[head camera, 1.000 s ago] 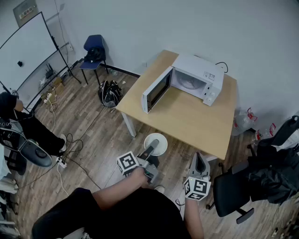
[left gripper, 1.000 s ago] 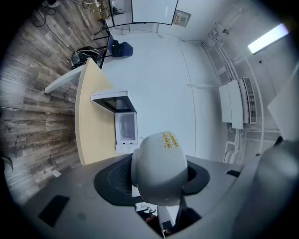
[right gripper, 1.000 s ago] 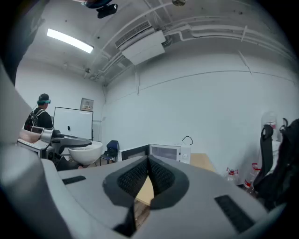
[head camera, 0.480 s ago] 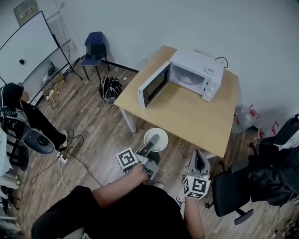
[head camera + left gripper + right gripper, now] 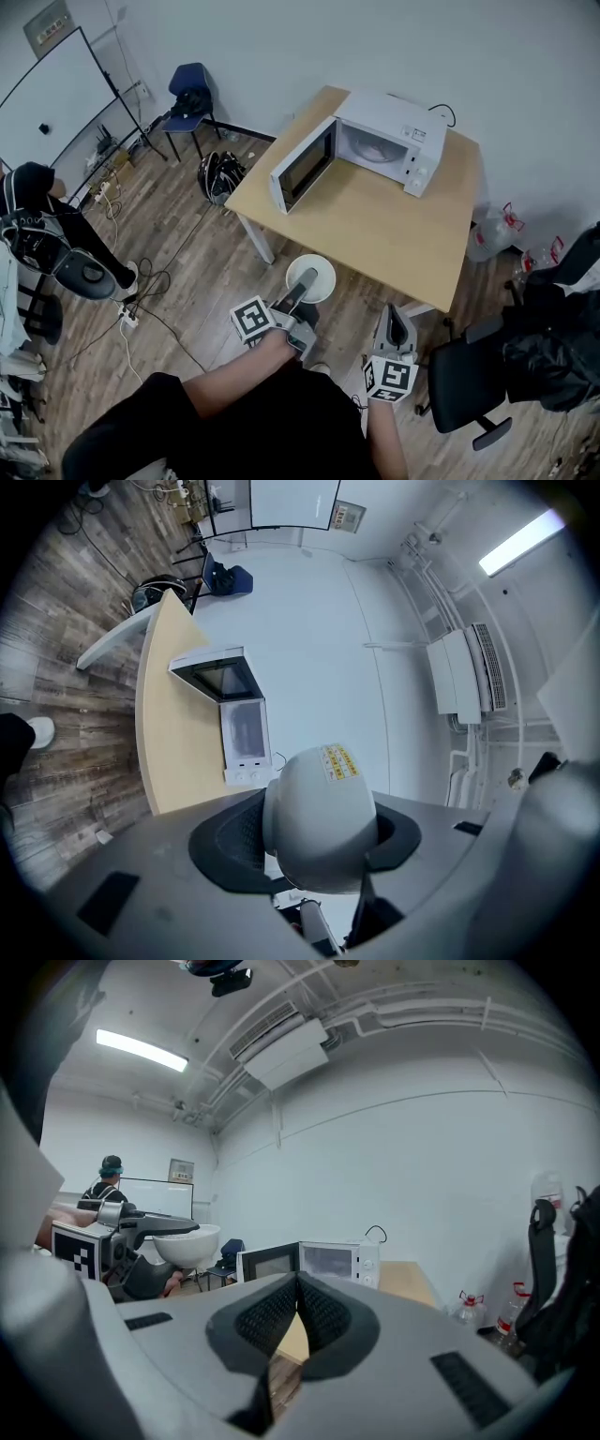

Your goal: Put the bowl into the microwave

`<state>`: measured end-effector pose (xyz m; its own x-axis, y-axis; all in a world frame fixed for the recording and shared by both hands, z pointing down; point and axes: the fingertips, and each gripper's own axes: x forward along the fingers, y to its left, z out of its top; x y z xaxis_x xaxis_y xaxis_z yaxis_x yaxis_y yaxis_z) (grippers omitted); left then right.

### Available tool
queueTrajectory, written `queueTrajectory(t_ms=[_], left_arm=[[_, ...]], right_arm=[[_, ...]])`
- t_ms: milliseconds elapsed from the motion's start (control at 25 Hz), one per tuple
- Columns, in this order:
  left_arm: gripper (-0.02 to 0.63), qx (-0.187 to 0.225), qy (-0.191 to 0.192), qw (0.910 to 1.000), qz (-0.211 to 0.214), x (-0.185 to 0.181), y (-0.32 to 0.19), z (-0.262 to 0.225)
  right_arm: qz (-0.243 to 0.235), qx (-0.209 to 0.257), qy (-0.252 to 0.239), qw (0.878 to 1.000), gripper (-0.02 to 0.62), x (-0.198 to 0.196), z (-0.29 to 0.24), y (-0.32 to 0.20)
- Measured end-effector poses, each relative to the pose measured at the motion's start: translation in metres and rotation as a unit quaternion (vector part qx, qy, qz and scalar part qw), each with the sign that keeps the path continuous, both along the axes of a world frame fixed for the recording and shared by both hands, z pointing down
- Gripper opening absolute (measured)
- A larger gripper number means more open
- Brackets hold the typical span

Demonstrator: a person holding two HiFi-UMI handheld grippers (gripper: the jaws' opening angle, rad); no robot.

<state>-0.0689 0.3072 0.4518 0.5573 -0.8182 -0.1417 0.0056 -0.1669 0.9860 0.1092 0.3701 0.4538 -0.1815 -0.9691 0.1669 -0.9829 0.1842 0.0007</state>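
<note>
Standing at the far left, well away from the work, are a whiteboard [image 5: 47, 94] and a blue chair [image 5: 190, 96]; neither bears on the move.

Nearer the middle, the left gripper [image 5: 302, 287] pinches the white bowl [image 5: 323, 272] by its wall. One jaw lies over the rim into the bowl and the other sits beneath it, as the right gripper view shows from the side. The bowl hangs roughly level above the wooden floor, just short of the near edge of the table [image 5: 375, 239].

The microwave [image 5: 389, 141] stands at the table's far side, its door [image 5: 300, 169] swung wide to the left and the cavity open. The step in hand looks like the carry to that opening. To do it well, the bowl should clear the table edge with room to spare. It should then meet the cavity straight from the front, keeping right of the open door so the rim does not knock it. Since the grip is at one side of the rim, a slow travel should guard against tipping. The jaws should part only once the base rests on the cavity floor.

To the right, the right gripper [image 5: 397, 319] has its jaws pressed together on nothing and hangs idle near a black office chair [image 5: 464, 384]. It is best kept out of the path.
</note>
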Motion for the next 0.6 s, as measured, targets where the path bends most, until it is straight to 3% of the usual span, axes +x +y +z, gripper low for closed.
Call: queueTrajectory(t_ms=[600], left_arm=[[0.216,-0.028,0.001,0.9992,0.029,0.029,-0.073,0.033]], right_arm=[[0.023,-0.025,0.025,0.999,0.06,0.027,0.013,-0.065]])
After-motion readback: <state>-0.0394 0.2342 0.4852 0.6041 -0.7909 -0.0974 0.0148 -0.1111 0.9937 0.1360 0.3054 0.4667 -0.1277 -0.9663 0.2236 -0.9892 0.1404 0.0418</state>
